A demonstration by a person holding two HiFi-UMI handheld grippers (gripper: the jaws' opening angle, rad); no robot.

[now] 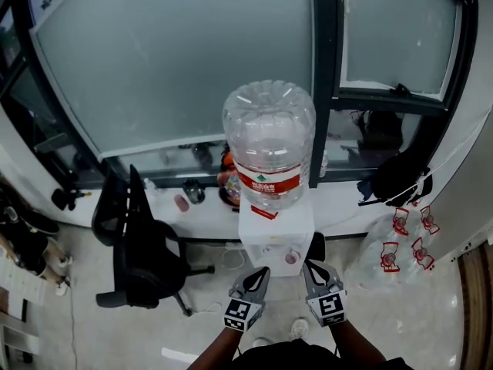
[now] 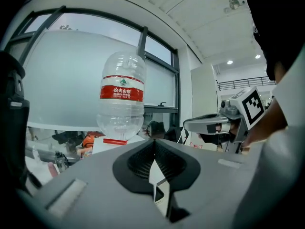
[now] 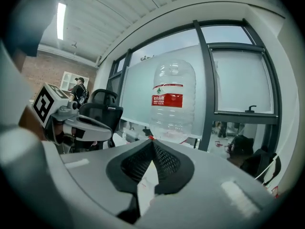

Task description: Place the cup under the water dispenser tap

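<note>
A white water dispenser (image 1: 275, 233) stands by the window, with a large clear bottle (image 1: 269, 141) with a red label upside down on top. On its front is a small pinkish round thing (image 1: 291, 258); I cannot tell whether it is a tap or a cup. My left gripper (image 1: 262, 272) and right gripper (image 1: 310, 267) hang side by side just in front of the dispenser, both shut with nothing between the jaws. In the left gripper view the left gripper (image 2: 154, 142) points at the bottle (image 2: 121, 97). In the right gripper view the right gripper (image 3: 152, 140) faces the bottle (image 3: 172, 101).
A black office chair (image 1: 142, 245) stands left of the dispenser. The window ledge (image 1: 166, 199) behind it carries a pink cup (image 1: 182, 202), a dark cup (image 1: 193, 192) and other small items. A black bag (image 1: 397, 177) and clear bags with red print (image 1: 400, 241) lie to the right.
</note>
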